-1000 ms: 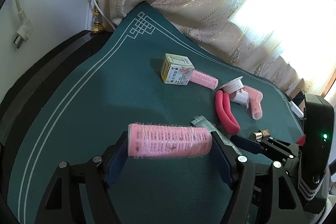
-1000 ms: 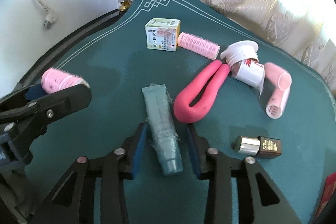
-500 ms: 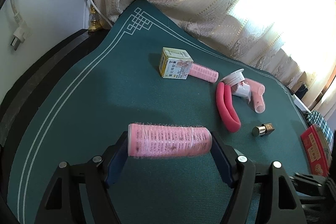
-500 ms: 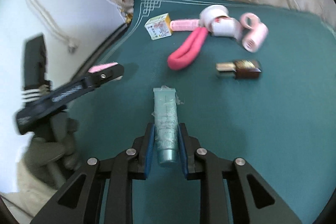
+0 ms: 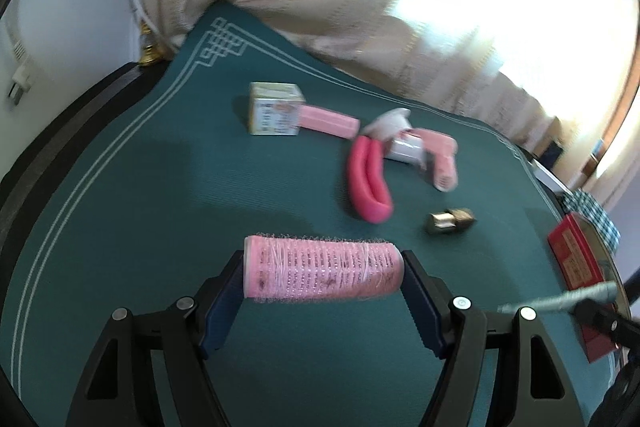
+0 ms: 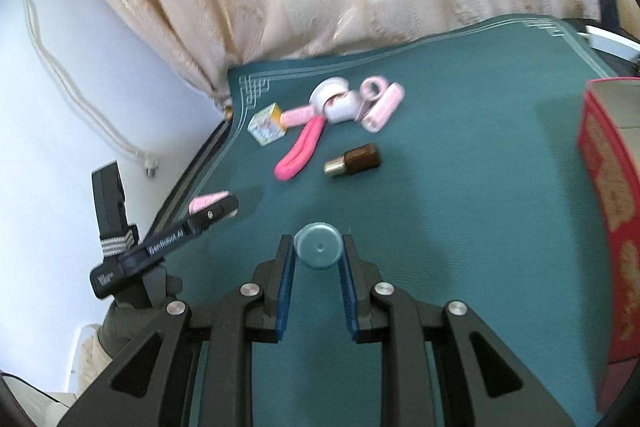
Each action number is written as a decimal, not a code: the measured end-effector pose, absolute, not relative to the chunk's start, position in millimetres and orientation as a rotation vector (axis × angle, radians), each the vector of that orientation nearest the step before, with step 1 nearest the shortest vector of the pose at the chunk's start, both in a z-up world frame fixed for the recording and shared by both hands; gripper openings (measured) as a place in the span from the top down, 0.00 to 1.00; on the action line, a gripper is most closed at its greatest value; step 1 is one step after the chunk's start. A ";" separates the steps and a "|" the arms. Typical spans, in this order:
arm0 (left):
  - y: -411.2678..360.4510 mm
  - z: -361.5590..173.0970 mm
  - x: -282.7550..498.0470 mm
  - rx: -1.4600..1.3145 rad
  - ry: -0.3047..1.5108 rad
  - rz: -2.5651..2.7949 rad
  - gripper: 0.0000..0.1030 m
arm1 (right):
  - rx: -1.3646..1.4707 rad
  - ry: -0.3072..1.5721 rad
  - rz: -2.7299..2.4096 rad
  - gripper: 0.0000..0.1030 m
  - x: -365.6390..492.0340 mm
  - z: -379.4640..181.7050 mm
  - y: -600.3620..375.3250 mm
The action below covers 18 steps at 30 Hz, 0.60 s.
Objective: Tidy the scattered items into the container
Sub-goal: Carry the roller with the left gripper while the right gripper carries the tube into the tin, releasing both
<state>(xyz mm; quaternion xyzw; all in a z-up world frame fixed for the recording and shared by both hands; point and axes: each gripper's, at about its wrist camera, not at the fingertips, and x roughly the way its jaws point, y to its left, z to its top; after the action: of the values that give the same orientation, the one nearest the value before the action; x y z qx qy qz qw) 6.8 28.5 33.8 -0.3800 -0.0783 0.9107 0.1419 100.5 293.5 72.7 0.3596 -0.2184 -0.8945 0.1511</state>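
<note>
Both claws loaded; red box sits right of the right claw, so that claw is nearer.

Right claw (image 6: 318, 259) is clamped on a teal tube (image 6: 318, 245), seen cap-end on, long axis pointing away along the claw line. The open red box (image 6: 608, 211), likely the container, stands just to its right, off the claw's axis, so the drop probably needs a rightward swing. Left claw (image 5: 322, 291) is clamped endwise on a pink hair roller (image 5: 322, 275), long axis crosswise between the pads; the box is far to its right. Ahead of both claws on the bench (image 5: 160, 211): small carton (image 5: 275, 115), folded pink foam roller (image 5: 368, 183), brown bottle (image 6: 354, 159), more rollers, all well apart from the box.
</note>
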 end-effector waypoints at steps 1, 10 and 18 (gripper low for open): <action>34.7 36.1 9.3 -1.093 -0.211 2.621 0.27 | 1.014 -0.637 -2.580 0.77 105.7 76.0 300.4; 107.1 61.9 29.6 -1.032 -0.070 2.518 0.27 | 0.853 -0.747 -2.772 0.77 154.3 99.2 377.4; 181.1 75.0 48.9 -0.995 0.028 2.391 0.27 | 0.783 -0.826 -2.984 0.77 203.8 103.8 454.4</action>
<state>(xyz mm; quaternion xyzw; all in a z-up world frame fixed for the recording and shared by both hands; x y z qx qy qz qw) 48.9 181.1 75.0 -0.3698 0.0103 0.8882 0.2724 203.8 454.4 103.8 0.2451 -0.2586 -0.9340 -0.0260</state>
